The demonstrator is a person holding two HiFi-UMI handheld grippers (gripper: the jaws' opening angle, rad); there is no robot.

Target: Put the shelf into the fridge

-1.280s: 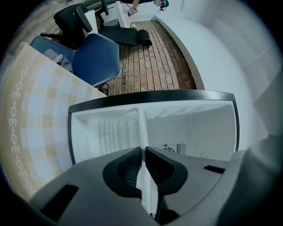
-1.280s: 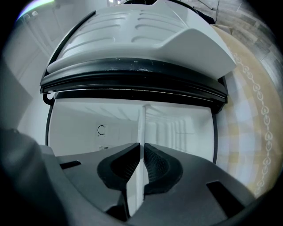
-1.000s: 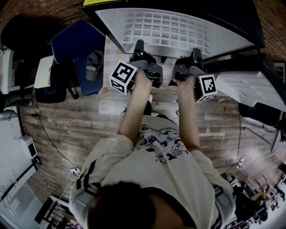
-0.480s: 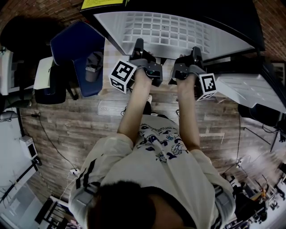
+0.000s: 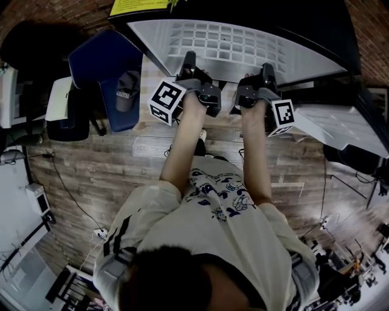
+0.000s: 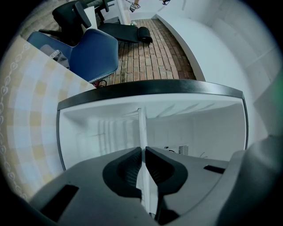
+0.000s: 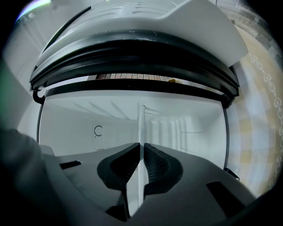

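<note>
Head view shows a wood-plank floor (image 5: 109, 164) running up to a brick wall (image 5: 36, 12), with a blue chair (image 5: 100, 61) at the left carrying a dark cap (image 5: 126, 91). The fridge (image 5: 340, 36) stands open at the top, and its door (image 5: 340, 121) is swung out on the right. The left gripper (image 5: 188, 64) and the right gripper (image 5: 265, 73) are each clamped on the near edge of the white grid shelf (image 5: 231, 42). The left gripper view shows the jaws of the left gripper (image 6: 142, 152) pressed onto the thin edge of the shelf (image 6: 142, 128). The right gripper view shows the same for the right gripper (image 7: 142, 148) and the shelf (image 7: 142, 123), with the white inside of the fridge (image 7: 88, 119) behind. Compared with a second ago, the grippers have hardly shifted. The shelf sits a touch further up the frame, and more of the yellow label (image 5: 143, 6) on the fridge's top shows. The shelf lies roughly flat in the fridge opening. Its long axis runs left to right across the opening, and its far edge points into the fridge.
</note>
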